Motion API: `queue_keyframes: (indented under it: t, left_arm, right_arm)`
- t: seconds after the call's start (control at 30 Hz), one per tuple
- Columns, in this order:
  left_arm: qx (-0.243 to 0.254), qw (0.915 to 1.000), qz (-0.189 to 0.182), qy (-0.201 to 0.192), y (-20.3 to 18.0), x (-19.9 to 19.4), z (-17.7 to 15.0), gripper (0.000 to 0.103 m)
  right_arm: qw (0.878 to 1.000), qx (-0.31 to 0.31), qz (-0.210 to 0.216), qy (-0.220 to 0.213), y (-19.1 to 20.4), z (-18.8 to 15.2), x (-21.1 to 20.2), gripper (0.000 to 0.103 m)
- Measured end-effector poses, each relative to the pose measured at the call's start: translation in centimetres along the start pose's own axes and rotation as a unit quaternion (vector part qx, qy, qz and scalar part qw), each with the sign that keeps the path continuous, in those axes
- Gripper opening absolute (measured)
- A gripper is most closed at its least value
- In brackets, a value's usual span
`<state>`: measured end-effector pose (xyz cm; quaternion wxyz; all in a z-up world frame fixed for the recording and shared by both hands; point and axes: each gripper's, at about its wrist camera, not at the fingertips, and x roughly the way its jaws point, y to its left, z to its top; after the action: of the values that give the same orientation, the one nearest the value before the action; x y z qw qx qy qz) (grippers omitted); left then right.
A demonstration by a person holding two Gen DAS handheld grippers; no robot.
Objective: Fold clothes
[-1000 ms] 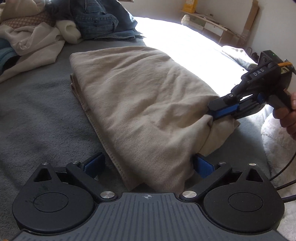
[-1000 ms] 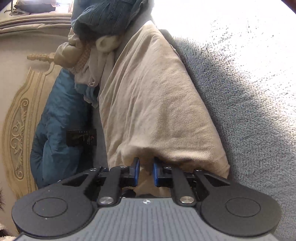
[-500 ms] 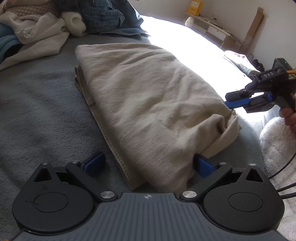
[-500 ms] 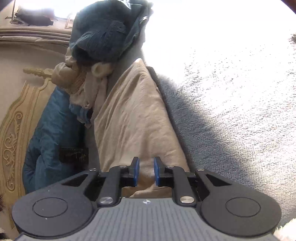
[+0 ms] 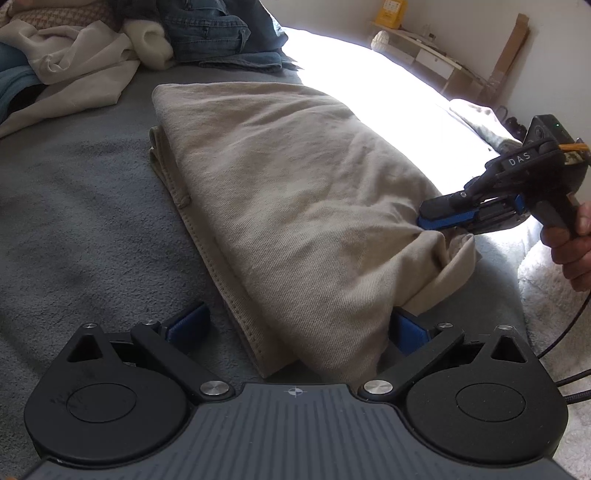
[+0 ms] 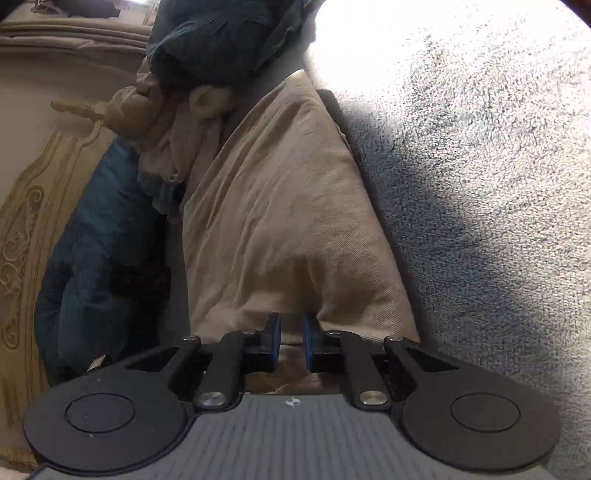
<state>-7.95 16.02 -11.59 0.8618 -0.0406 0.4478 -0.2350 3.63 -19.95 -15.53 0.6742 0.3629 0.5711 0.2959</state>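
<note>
Left gripper (image 5: 295,328) spread wide astride the folded beige garment (image 5: 295,192); right gripper (image 6: 291,332) closing, its jaws pinching the garment's corner.

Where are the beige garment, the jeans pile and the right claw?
beige garment (image 5: 295,192): left wrist view, middle of its top layer.
jeans pile (image 5: 218,35): left wrist view, folded denim.
right claw (image 5: 430,218): left wrist view, fingertips at the garment's edge.

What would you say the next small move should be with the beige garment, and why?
Probably close the left gripper on the near corner of the beige garment: its jaws stand wide open around that fold, while the right gripper is closing at the far corner, fabric between its jaws.
</note>
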Motion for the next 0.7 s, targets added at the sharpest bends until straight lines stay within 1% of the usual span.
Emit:
queue_keyframes:
  t: [0.07, 0.13, 0.2, 0.23, 0.27, 0.3, 0.37, 0.43, 0.5, 0.53, 0.63, 0.67, 0.7]
  left_arm:
    - [-0.001, 1.0, 0.0, -0.002, 0.1, -0.1, -0.1, 0.103]
    - [-0.002, 1.0, -0.001, -0.005, 0.1, -0.2, -0.2, 0.103]
    - [-0.001, 1.0, -0.002, -0.006, 0.1, -0.1, -0.3, 0.103]
    - [-0.002, 1.0, -0.002, -0.005, 0.1, -0.1, -0.2, 0.103]
    - [-0.002, 1.0, -0.003, -0.005, 0.1, -0.1, -0.2, 0.103]
    - [-0.001, 1.0, -0.003, -0.004, 0.1, -0.1, -0.2, 0.103]
    - [0.003, 1.0, -0.002, -0.004, 0.0, -0.1, -0.2, 0.103]
    - [0.002, 1.0, -0.004, -0.006, 0.0, -0.1, -0.3, 0.103]
    - [-0.001, 1.0, -0.006, -0.007, 0.1, -0.1, -0.3, 0.103]
    - [0.0, 1.0, -0.007, -0.006, 0.1, -0.1, -0.2, 0.103]
    - [0.001, 0.9999, -0.009, -0.006, 0.1, -0.1, -0.2, 0.103]
    - [0.0, 0.9999, -0.01, -0.006, 0.1, 0.0, -0.1, 0.103]
    - [0.002, 0.9999, -0.009, -0.005, 0.0, 0.0, -0.2, 0.103]
  right_arm:
    - [0.999, 0.027, 0.023, -0.016, -0.5, 0.2, -1.1, 0.015]
    - [0.999, -0.014, 0.037, -0.018, 0.8, 0.0, -2.0, 0.016]
    - [0.997, -0.026, 0.075, 0.001, 1.7, -0.3, -1.7, 0.018]
    - [0.997, -0.034, 0.069, 0.014, 2.1, -0.5, -1.1, 0.019]
    - [0.997, -0.042, 0.061, 0.028, 2.4, -0.6, -0.3, 0.023]
    - [0.997, -0.035, 0.054, 0.038, 2.1, -0.7, 0.0, 0.024]
    - [0.997, -0.019, 0.04, 0.058, 1.4, -0.6, 0.7, 0.02]
    - [0.997, -0.002, 0.025, 0.079, 0.7, -0.6, 1.3, 0.021]
    - [0.998, -0.019, 0.035, 0.057, 1.3, -0.6, 0.3, 0.023]
    - [0.997, -0.027, 0.054, 0.05, 1.7, -0.7, -0.1, 0.023]
    - [0.996, -0.03, 0.065, 0.06, 2.0, -0.8, 0.9, 0.024]
    - [0.996, -0.034, 0.038, 0.072, 1.9, -0.9, 1.7, 0.025]
    - [0.996, -0.033, 0.024, 0.08, 1.5, -1.0, 2.2, 0.02]
